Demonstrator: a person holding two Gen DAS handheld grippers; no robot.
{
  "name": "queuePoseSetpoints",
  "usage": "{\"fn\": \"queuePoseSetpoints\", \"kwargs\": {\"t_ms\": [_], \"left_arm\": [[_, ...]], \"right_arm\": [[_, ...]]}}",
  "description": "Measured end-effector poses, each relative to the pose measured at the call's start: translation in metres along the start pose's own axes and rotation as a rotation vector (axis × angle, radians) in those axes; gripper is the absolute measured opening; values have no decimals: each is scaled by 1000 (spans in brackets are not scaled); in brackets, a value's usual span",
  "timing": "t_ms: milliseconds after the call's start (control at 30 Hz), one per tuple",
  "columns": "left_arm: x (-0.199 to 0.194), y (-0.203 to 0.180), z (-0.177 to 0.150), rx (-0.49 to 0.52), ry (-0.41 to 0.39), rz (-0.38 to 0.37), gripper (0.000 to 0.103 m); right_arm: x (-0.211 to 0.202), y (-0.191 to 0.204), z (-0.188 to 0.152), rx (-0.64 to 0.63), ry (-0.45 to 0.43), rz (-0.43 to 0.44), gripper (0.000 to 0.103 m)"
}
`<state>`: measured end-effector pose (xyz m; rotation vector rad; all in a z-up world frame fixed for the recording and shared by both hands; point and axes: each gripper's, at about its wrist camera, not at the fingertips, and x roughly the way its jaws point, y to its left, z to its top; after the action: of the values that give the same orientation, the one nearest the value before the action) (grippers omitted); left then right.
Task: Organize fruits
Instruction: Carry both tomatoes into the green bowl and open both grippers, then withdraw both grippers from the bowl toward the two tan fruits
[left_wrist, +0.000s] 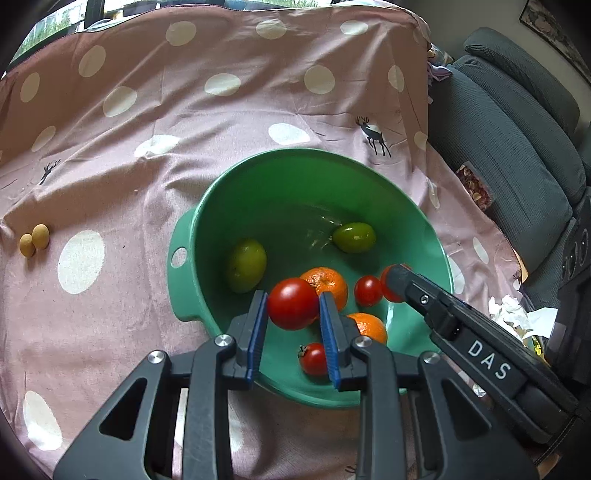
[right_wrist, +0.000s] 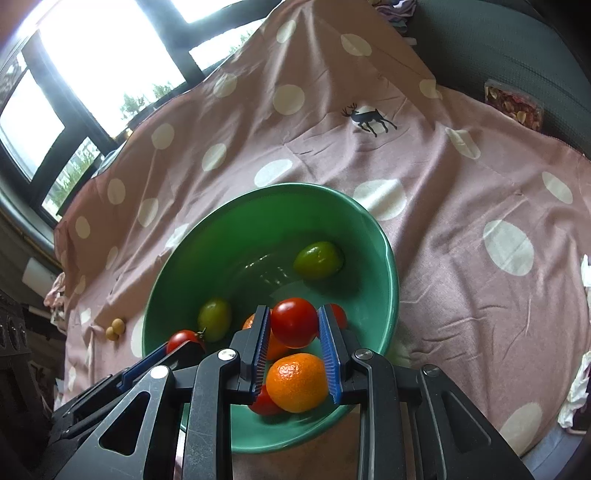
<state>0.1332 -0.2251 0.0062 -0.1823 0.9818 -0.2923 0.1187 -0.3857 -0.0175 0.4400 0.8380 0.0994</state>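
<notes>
A: Where are the tomatoes right now?

B: One red tomato (left_wrist: 293, 303) sits pinched between the blue pads of the left gripper (left_wrist: 293, 317), hanging over the green bowl (left_wrist: 207, 206). The right gripper (right_wrist: 293, 332) is clamped on another red tomato (right_wrist: 294, 322), also above the bowl (right_wrist: 384, 258).

A: How will they handle?

B: Light, I'd judge, with smooth glossy skin, so slippery and easy to bruise or split. Both are taken across the widest part, which looks the safest hold; squeezing harder would risk bursting them.

A: What's underneath?

B: Two green fruits (left_wrist: 246, 265), mandarins (left_wrist: 327, 284) and smaller tomatoes (left_wrist: 368, 290) already lie in the bowl. Letting go low, over a bare patch of its floor, should spare them a knock. Two small tan round things (left_wrist: 34, 240) lie on the dotted cloth (left_wrist: 110, 166), well apart from the bowl
</notes>
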Motion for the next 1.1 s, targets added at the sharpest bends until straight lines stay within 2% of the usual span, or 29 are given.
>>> {"fn": "queuePoseSetpoints", "kwargs": {"t_ms": [167, 333, 433, 567, 767, 833, 867, 933, 1000, 1033, 1100], "left_arm": [[3, -2, 0, 17, -19, 38, 28], [3, 1, -1, 9, -27, 36, 28], [3, 2, -2, -1, -37, 21, 30], [2, 4, -3, 1, -45, -23, 36], [1, 3, -4, 5, -55, -28, 37], [1, 4, -5, 3, -57, -42, 40], [1, 2, -5, 13, -55, -55, 46], [1, -5, -8, 58, -45, -80, 59], [2, -14, -11, 121, -29, -92, 73], [2, -19, -13, 150, -25, -85, 76], [0, -27, -18, 190, -44, -25, 76]], "right_arm": [[1, -2, 0, -3, -17, 24, 29], [2, 0, -2, -22, -31, 33, 29], [4, 2, -3, -35, -34, 25, 29], [3, -4, -3, -1, -45, 68, 29], [3, -5, -4, -5, -62, 88, 29], [2, -6, -4, -1, -68, 99, 29], [2, -7, -4, 1, -73, 105, 29], [0, -8, -4, 8, -87, 132, 36], [-1, -7, -5, 3, -100, 176, 56], [-2, -6, -5, -1, -104, 182, 59], [-1, -1, -6, -27, -94, 207, 75]]}}
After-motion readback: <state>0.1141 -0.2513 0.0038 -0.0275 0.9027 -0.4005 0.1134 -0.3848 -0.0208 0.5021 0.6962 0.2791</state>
